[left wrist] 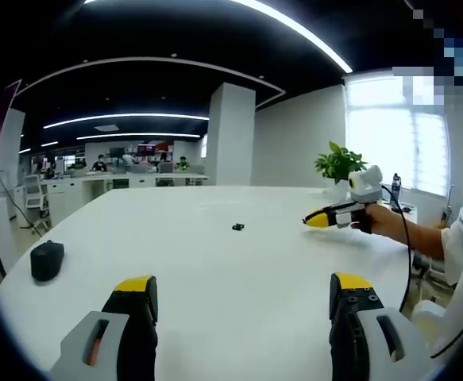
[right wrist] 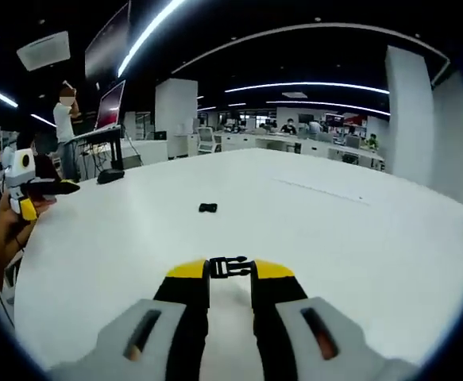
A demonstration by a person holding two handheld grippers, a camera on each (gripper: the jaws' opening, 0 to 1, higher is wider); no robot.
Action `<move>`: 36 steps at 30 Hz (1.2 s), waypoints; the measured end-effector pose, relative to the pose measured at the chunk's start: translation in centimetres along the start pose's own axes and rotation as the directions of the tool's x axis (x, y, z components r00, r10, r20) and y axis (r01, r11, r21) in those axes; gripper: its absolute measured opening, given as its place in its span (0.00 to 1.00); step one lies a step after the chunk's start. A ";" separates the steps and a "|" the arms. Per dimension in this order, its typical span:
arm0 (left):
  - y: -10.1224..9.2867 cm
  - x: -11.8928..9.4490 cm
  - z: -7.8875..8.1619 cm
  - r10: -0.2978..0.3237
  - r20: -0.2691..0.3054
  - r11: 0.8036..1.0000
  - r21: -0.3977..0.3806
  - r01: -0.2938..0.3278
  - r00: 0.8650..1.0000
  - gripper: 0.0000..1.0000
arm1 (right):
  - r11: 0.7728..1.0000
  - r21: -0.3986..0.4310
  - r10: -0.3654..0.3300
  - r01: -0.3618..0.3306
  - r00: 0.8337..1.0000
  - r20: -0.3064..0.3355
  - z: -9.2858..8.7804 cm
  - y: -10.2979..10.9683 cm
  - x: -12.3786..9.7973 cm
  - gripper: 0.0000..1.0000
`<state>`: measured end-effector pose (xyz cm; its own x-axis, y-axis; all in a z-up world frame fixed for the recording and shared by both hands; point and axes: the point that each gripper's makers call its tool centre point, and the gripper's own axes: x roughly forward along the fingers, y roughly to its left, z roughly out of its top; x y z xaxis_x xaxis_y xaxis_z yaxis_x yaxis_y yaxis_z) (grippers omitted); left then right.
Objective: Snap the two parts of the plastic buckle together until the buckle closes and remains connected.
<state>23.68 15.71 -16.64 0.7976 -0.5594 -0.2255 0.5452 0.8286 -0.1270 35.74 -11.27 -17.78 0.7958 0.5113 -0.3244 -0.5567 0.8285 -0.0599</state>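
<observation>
One black buckle part is pinched between my right gripper's yellow-tipped jaws, low over the white table. The other black buckle part lies loose on the table a short way ahead of it, and appears again at the table's middle. My left gripper stands open, its jaws wide apart with nothing between them, well short of that loose part. From the right edge a hand brings in the right gripper. In the right gripper view the left gripper is held at the far left.
A black rounded object sits near the table's left edge, also visible far off. A potted plant stands beyond the table by the window. Desks, a pillar and people fill the office behind.
</observation>
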 end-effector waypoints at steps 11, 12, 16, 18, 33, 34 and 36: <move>-0.1 0.3 0.2 -0.011 0.002 1.000 0.003 0.011 1.000 0.91 | 0.992 0.071 -0.098 0.100 0.994 -0.043 -1.7 -2.2 -0.5 0.19; -0.1 0.3 0.2 -0.010 0.003 1.000 0.002 0.010 1.000 0.91 | 0.993 0.067 -0.099 0.102 0.994 -0.050 -1.9 -2.3 -0.5 0.19; -0.1 0.3 0.1 -0.006 0.002 1.000 -0.003 0.006 1.000 0.91 | 0.993 0.055 -0.102 0.106 0.992 -0.071 -2.4 -2.6 -0.4 0.19; -0.1 0.3 0.0 -0.006 -0.001 1.000 -0.004 0.006 1.000 0.91 | 0.993 0.057 -0.103 0.108 0.992 -0.079 -2.6 -2.7 -0.4 0.19; -0.1 0.4 -0.3 -0.010 -0.002 1.000 -0.010 0.010 1.000 0.91 | 0.992 0.061 -0.107 0.113 0.990 -0.087 -2.8 -2.8 -0.4 0.30; -0.1 0.4 -0.3 -0.011 -0.002 1.000 -0.010 0.011 1.000 0.91 | 0.992 0.063 -0.107 0.113 0.990 -0.088 -2.8 -2.8 -0.4 0.31; -0.2 0.4 -0.2 -0.012 0.000 1.000 -0.011 0.012 1.000 0.91 | 0.991 0.070 -0.108 0.114 0.990 -0.086 -2.8 -2.7 -0.4 0.33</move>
<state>23.84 15.34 -16.93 0.7910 -0.5694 -0.2239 0.5520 0.8219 -0.1404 36.27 -14.37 -20.12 0.8278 0.3976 -0.3959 -0.4444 0.8953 -0.0301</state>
